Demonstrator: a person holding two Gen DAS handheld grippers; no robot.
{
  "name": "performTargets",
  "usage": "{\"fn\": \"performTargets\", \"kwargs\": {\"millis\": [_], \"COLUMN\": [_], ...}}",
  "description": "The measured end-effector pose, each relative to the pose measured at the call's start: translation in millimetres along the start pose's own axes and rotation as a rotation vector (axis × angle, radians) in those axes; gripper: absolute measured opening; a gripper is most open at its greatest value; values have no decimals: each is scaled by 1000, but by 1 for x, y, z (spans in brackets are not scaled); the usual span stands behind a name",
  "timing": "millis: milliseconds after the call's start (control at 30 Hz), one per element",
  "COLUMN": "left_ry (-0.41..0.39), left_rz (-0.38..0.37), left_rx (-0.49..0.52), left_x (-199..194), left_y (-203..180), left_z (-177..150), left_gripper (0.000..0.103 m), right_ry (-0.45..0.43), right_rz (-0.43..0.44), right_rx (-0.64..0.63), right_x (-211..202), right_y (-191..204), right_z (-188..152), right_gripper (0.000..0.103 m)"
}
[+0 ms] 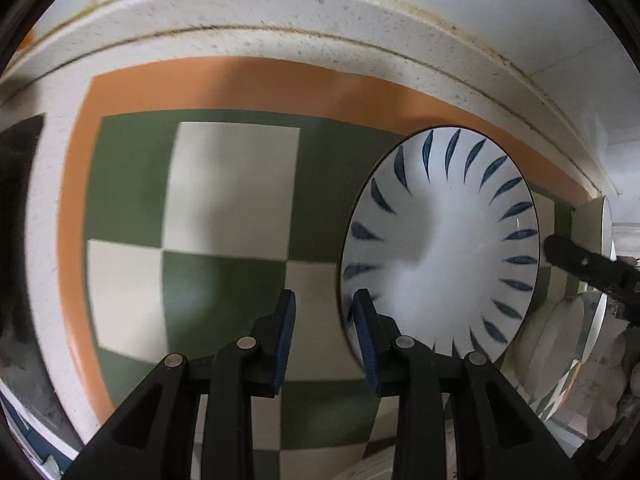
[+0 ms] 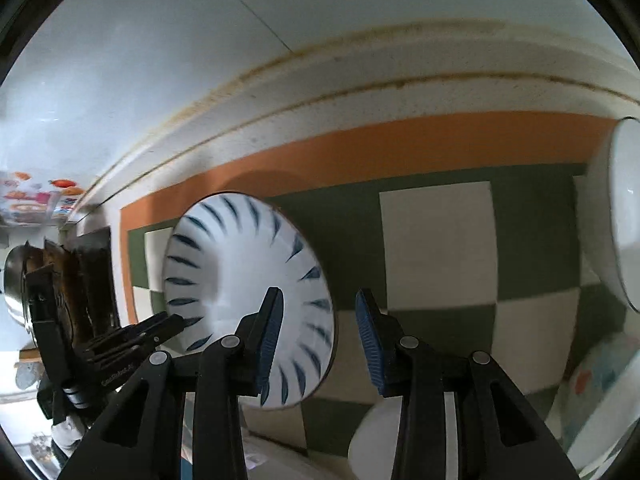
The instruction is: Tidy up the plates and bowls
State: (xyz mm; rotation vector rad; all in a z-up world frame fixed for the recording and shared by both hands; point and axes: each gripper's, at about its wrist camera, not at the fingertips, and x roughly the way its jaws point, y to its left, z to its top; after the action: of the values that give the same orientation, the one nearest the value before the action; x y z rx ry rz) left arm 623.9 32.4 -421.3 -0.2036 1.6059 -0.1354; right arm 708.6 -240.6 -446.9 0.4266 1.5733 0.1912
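A white plate with blue leaf strokes [image 1: 440, 248] hangs tilted just above the checkered mat [image 1: 224, 184]. My left gripper [image 1: 325, 320] is shut on its left rim, its right pad inside the plate and the rim in the narrow gap. The right wrist view shows the same plate [image 2: 240, 280] with the left gripper [image 2: 160, 328] at its lower left edge. My right gripper [image 2: 320, 320] stands open beside the plate's right rim, only the mat [image 2: 436, 240] between its pads. One of its fingers [image 1: 568, 256] shows past the plate's right edge.
The green and cream mat with its orange border lies on a speckled counter [image 1: 280, 12] against a white wall. A white bowl [image 2: 624, 220] stands at the right, a white dish [image 2: 376, 432] lies near the front, more white dishes [image 1: 560, 340] are stacked right, dark cookware [image 2: 80, 280] stands left.
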Motion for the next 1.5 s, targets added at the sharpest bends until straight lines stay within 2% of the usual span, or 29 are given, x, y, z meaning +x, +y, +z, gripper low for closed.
{"fn": "performTargets", "kwargs": {"millis": [67,133,200,433,733,867,967,1133,1333,1500], "left_ry": [2,-5,-10,-42,-91,-125,-160,-208,-229,-212], "left_rz": [-6,4,-13,11,20,27,29,40,40,35], "left_rx": [14,43,60,80,144,166,165,180,183,185], "left_x": [3,4,4,-4,-46,-69,-91,-118,-126,-119], "left_y": [-3,-8,-12,-18,-31,-40,-29,-32,-36,-37], "left_z": [3,5,4,-2,-22,-39,-55,-96,-142,-182], "left_gripper": [27,25,18,18,19,19,19,19,19,19], "right_ry": [15,35,48,8,-65,-100,-121,-134,-136,-115], "right_rz": [0,13,15,-12,48,64,76,107,140,146], "right_rx": [8,6,-5,-74,-92,-107,-123,-132,-130,-122], "right_x": [9,17,23,14,-35,-58,-72,-92,-101,-93], "right_y": [-4,-7,-8,-7,-4,6,16,19,19,8], "right_z": [6,8,5,-5,-37,-66,-94,-141,-199,-238], "right_gripper": [39,19,12,12,12,12,12,11,11,11]}}
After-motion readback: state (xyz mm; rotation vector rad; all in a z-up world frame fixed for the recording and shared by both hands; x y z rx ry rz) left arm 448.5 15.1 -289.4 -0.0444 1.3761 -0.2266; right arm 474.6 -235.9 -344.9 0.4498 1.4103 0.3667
